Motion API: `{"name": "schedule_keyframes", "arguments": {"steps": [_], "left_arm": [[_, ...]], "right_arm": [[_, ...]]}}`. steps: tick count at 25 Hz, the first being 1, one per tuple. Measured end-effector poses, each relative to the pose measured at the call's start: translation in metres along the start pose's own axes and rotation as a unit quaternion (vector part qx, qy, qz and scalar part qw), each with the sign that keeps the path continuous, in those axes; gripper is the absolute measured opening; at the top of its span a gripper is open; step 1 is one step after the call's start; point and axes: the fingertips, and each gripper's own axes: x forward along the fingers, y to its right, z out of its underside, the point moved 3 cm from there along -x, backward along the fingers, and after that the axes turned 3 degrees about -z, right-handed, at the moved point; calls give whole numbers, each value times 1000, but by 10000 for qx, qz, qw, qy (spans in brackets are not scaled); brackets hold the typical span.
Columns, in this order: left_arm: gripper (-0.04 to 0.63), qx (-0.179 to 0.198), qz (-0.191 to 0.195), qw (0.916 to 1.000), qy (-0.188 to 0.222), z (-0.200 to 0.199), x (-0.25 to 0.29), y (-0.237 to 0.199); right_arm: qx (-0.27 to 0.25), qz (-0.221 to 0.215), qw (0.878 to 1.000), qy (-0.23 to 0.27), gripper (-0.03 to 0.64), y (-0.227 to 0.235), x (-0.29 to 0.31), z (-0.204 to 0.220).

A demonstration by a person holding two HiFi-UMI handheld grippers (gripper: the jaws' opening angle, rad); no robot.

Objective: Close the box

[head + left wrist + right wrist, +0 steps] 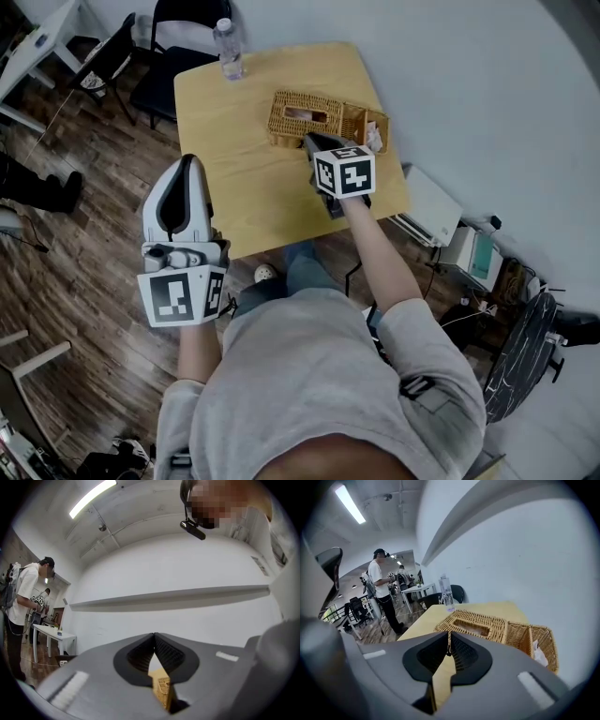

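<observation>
Wicker box (305,117) sits open at 1 o'clock on the table (244,187), its slotted half beside the half holding white tissue. Right gripper (311,142) is just beside it at its 6 o'clock, jaws tip-to-tip, gripping nothing. Left gripper (186,164) is off the table at 9 o'clock, jaws likewise together and empty.
</observation>
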Motion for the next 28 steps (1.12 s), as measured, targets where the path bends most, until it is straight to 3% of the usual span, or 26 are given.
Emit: {"name": "schedule_keyframes", "arguments": {"steps": [14, 28], "left_arm": [[58, -76, 446, 9983, 379, -22, 23, 25], [58, -37, 759, 9955, 574, -39, 33, 42]], "right_arm": [[-549, 413, 9883, 1365, 17, -18, -84, -52], [-965, 848, 9691, 2105, 18, -26, -151, -80]]}}
